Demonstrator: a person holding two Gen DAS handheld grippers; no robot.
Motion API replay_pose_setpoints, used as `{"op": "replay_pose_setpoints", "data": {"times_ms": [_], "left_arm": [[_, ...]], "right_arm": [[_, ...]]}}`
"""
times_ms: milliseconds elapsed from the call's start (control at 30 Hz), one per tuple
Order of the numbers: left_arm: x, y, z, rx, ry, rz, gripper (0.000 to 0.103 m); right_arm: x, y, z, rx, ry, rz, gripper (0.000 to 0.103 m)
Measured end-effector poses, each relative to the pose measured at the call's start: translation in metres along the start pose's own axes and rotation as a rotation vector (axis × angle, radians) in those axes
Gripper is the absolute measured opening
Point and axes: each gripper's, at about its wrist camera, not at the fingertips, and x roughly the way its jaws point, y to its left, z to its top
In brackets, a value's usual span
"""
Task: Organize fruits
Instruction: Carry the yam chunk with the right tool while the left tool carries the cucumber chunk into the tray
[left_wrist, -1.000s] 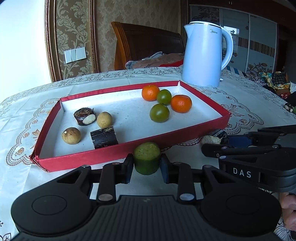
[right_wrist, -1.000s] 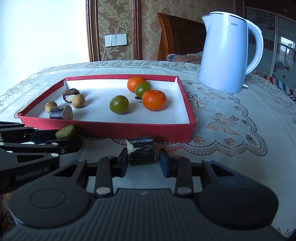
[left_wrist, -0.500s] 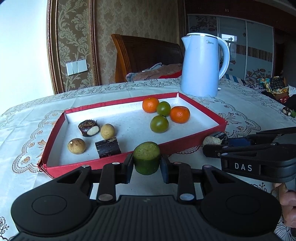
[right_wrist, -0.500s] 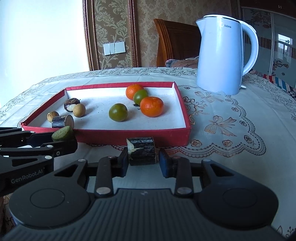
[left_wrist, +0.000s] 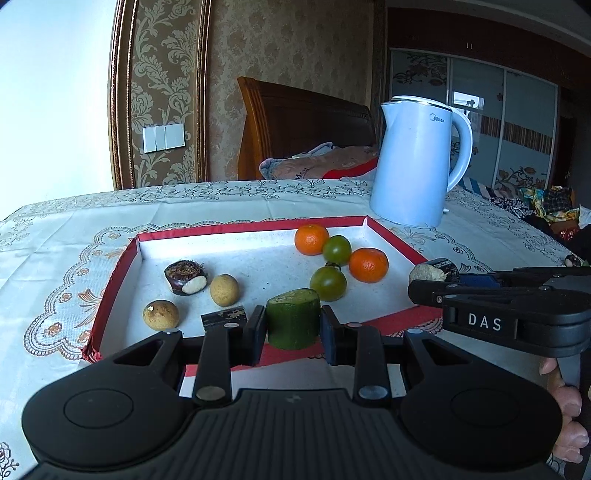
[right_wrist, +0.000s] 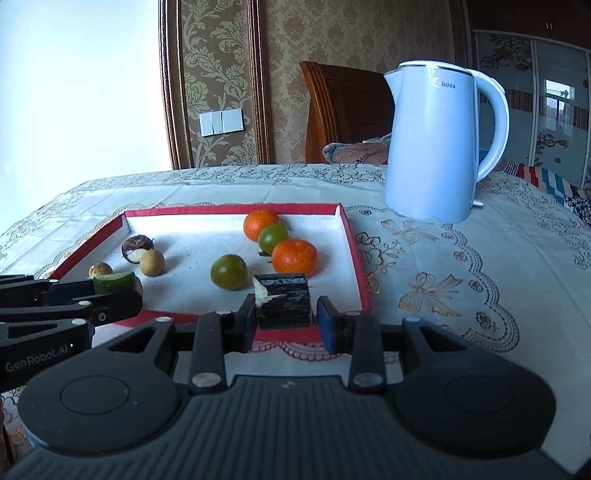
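Note:
My left gripper (left_wrist: 293, 328) is shut on a green cucumber chunk (left_wrist: 293, 317), held above the near wall of the red tray (left_wrist: 122, 273). My right gripper (right_wrist: 284, 314) is shut on a dark sugarcane piece (right_wrist: 283, 299) above the tray's near edge (right_wrist: 356, 258). In the tray lie two oranges (left_wrist: 311, 239) (left_wrist: 368, 264), two green tangerines (left_wrist: 337, 249) (left_wrist: 328, 283), a cut mangosteen (left_wrist: 184, 277), two longans (left_wrist: 224, 290) (left_wrist: 161, 315) and another dark sugarcane piece (left_wrist: 224, 317). Each gripper shows in the other's view: right (left_wrist: 436, 275), left (right_wrist: 114, 284).
A pale blue kettle (left_wrist: 417, 162) stands on the lace tablecloth (right_wrist: 461, 266) behind the tray's right corner. A wooden chair (left_wrist: 303, 125) with cloth on it is behind the table. The person's fingers (left_wrist: 565, 424) show at the right edge.
Both grippers have risen with their pieces and moved forward over the tray's near edge. Both grips stay shut.

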Motion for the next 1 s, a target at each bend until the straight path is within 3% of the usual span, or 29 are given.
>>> {"op": "replay_pose_setpoints", "data": {"times_ms": [333, 1000], "left_arm": [[0.035, 0.012, 0.016, -0.031, 0.045, 0.054, 0.030], [0.058, 0.017, 0.025, -0.056, 0.057, 0.130, 0.030]], "right_arm": [[0.040, 0.004, 0.017, 0.008, 0.053, -0.019, 0.032], [0.068, 0.008, 0.020, 0.012, 0.078, -0.066, 0.032]]}}
